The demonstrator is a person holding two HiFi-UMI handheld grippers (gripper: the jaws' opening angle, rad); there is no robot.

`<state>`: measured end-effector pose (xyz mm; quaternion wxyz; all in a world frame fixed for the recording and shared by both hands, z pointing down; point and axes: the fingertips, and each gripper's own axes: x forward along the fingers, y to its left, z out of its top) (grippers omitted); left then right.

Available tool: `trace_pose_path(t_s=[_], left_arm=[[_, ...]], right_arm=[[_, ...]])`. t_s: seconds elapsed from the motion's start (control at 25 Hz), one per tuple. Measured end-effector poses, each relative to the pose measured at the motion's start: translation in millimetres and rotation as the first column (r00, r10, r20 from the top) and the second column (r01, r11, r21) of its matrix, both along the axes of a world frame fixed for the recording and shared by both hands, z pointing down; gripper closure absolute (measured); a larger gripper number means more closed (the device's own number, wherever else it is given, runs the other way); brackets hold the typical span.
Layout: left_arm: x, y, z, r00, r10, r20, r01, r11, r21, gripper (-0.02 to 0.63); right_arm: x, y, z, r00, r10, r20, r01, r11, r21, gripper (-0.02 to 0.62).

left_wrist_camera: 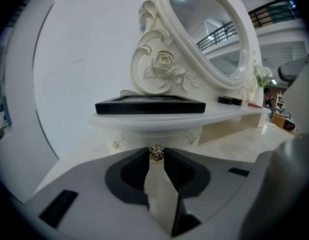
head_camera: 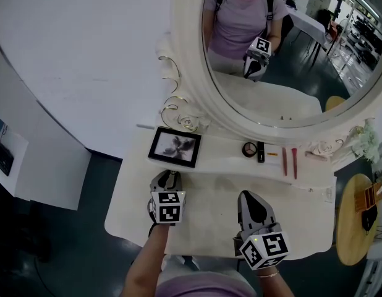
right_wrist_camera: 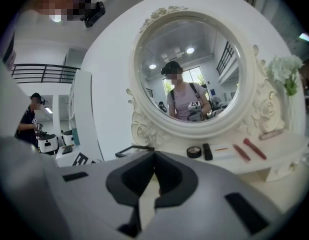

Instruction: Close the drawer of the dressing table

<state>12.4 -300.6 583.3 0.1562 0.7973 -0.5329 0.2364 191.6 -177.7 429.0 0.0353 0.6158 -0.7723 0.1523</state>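
The white dressing table [head_camera: 209,212] has a raised shelf [left_wrist_camera: 159,118] at its left, and a small drawer front below that shelf carries a gold rose knob [left_wrist_camera: 155,153]. My left gripper [left_wrist_camera: 155,157] [head_camera: 170,177] is shut on that knob, which sits pinched between the black pads [left_wrist_camera: 136,171]. The drawer front lies close under the shelf; how far out it stands is hidden. My right gripper [right_wrist_camera: 153,156] [head_camera: 250,198] hovers over the middle of the tabletop, its tips together with nothing between them.
A black picture frame [head_camera: 174,146] lies on the shelf above the knob. A round compact [head_camera: 250,149], a black lipstick [head_camera: 261,151] and red brushes [head_camera: 294,163] lie before the oval mirror [head_camera: 290,60]. A round wooden table [head_camera: 352,221] stands at the right.
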Motion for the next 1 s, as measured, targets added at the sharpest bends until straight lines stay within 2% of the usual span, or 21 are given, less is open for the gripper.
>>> trace_pose_path(t_s=[0.28, 0.52, 1.0], left_arm=[[2, -1, 1, 1.0, -0.002, -0.011, 0.001, 1.0, -0.012, 0.514], [5, 4, 0, 1.0, 0.012, -0.02, -0.013, 0.999, -0.03, 0.466], [-7, 28, -38, 0.997, 0.048, -0.057, -0.046, 0.998, 0.038, 0.479]], right_arm=[[-1, 5, -4, 1.0, 0.005, 0.0, -0.005, 1.0, 0.01, 0.594], [-4, 13, -9, 1.0, 0.009, 0.0, -0.009, 1.0, 0.024, 0.594], [-18, 32, -18, 1.0, 0.025, 0.008, -0.025, 0.998, 0.051, 0.594]])
